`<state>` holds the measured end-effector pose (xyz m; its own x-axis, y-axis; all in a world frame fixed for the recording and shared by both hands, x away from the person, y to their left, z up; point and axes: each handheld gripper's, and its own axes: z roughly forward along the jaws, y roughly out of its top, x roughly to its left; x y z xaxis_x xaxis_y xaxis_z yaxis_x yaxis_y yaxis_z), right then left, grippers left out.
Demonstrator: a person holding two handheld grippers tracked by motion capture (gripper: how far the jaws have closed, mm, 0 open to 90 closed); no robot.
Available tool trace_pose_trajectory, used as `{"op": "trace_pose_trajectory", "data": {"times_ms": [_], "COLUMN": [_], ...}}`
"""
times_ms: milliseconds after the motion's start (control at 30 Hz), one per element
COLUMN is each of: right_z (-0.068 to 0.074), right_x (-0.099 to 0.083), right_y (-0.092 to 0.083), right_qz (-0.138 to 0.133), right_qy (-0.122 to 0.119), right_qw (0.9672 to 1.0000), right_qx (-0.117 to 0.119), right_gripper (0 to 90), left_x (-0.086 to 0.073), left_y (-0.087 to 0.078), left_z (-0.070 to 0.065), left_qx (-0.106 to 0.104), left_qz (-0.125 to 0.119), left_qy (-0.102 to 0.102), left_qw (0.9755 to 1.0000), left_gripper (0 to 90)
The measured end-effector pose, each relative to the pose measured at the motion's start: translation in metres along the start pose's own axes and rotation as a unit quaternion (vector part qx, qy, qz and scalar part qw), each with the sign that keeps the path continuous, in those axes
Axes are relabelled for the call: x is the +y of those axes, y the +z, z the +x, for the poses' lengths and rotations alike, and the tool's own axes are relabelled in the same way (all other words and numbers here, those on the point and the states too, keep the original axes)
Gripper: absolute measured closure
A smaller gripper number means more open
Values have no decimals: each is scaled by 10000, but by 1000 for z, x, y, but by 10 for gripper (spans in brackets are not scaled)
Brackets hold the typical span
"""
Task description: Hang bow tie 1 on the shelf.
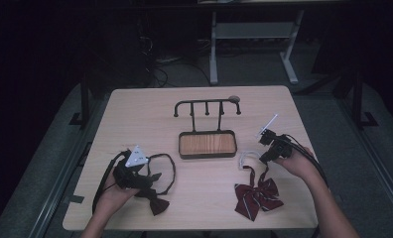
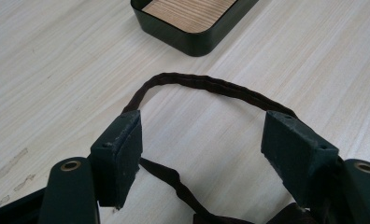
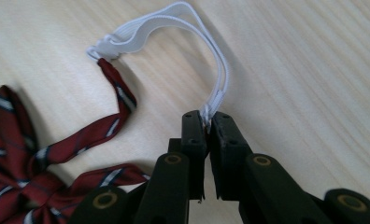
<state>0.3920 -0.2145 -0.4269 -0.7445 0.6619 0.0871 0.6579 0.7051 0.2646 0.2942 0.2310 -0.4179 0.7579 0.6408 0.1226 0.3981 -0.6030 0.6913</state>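
A pale wood-grain desk [image 1: 135, 114] carries three things. Toward its far middle sits a dark tray with a wooden floor [image 1: 207, 144], a hook rack [image 1: 207, 105] rising from its back edge. On the near left lies a dark bow tie [image 1: 154, 194] with its strap looped out. On the near right lies a red striped bow tie [image 1: 258, 197], its white elastic band [image 1: 245, 159] beside the tray.

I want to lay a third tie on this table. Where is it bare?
Bare: the far-left corner beside the hook rack, and the front middle between the dark bow tie and the striped red bow tie. Crowded: around each tie, where the left gripper and right gripper work.
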Motion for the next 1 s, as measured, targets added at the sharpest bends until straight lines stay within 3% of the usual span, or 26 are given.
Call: {"op": "trace_pose_trajectory", "data": {"times_ms": [200, 467, 1000], "right_z": [3, 10, 22], "right_x": [-2, 0, 6], "right_y": [-11, -33, -70], "right_qz": [-127, -359, -526], "right_qy": [-167, -329, -621], "right_qw": [9994, 9980, 9957], "right_qx": [258, 390, 447], "right_gripper": [839, 838, 838], "left_x": [0, 0, 0], "left_y": [0, 0, 1], "left_z": [0, 0, 0], "left_qx": [-5, -16, -34], "left_qz": [10, 13, 48], "left_qy": [-1, 1, 4], "left_qw": [10000, 10000, 10000], "left_gripper": [296, 296, 295]}}
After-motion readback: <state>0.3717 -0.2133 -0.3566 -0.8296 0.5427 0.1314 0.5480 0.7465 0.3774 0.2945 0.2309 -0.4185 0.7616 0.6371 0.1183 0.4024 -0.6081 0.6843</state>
